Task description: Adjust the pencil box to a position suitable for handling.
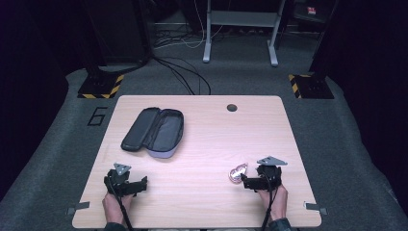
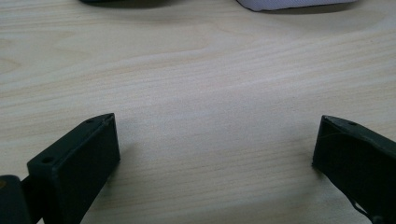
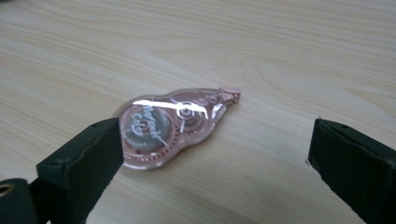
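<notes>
Right hand-held gripper wide open at pink tape dispenser on desk; left hand-held gripper wide open, empty.

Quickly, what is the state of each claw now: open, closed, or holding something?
Left claw: open, holding nothing, over bare table.
Right claw: open, holding nothing; the pink correction tape dispenser lies between its jaws, not gripped.

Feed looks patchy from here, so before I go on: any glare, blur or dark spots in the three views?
Right gripper view: a white glare streak crosses the clear pink plastic correction-tape dispenser, hiding its print. Left gripper view: the near black jaws look soft. High view: the pale wooden table is evenly lit, its surroundings dark.
</notes>
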Available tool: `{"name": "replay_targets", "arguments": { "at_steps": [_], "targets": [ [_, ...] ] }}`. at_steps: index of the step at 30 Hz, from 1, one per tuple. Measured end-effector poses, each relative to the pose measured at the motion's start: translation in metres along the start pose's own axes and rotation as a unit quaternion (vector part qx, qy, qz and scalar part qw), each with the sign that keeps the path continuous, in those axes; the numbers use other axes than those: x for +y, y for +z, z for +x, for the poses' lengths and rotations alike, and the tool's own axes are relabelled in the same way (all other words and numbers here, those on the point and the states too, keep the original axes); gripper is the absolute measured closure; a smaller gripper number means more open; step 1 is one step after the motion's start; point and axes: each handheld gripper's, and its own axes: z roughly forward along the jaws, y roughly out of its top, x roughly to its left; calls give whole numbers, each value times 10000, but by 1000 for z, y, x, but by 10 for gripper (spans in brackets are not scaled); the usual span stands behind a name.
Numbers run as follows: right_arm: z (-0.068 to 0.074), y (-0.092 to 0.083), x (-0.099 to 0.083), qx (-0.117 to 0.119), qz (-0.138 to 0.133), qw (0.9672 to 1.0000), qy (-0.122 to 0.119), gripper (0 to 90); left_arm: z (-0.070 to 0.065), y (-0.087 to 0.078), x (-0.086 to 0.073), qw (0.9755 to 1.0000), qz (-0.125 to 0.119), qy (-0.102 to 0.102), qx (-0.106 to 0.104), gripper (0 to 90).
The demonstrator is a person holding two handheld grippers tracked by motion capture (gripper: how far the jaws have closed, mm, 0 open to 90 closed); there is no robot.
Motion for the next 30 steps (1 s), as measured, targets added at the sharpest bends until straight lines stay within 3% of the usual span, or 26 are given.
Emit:
{"name": "replay_targets", "arguments": {
  "at_steps": [8, 18, 30],
  "targets": [
    [15, 18, 13, -71, 76, 9998, 194, 32, 0, 0, 0, 10000, 34, -2, -13, 6],
    [26, 42, 22, -425, 246, 9987, 153, 39, 0, 0, 0, 10000, 35, 11, -13, 6],
    [26, 36, 18, -379, 277, 9988, 111, 63, 0, -1, 0, 10000, 41, 12, -22, 6]
  ]
}}
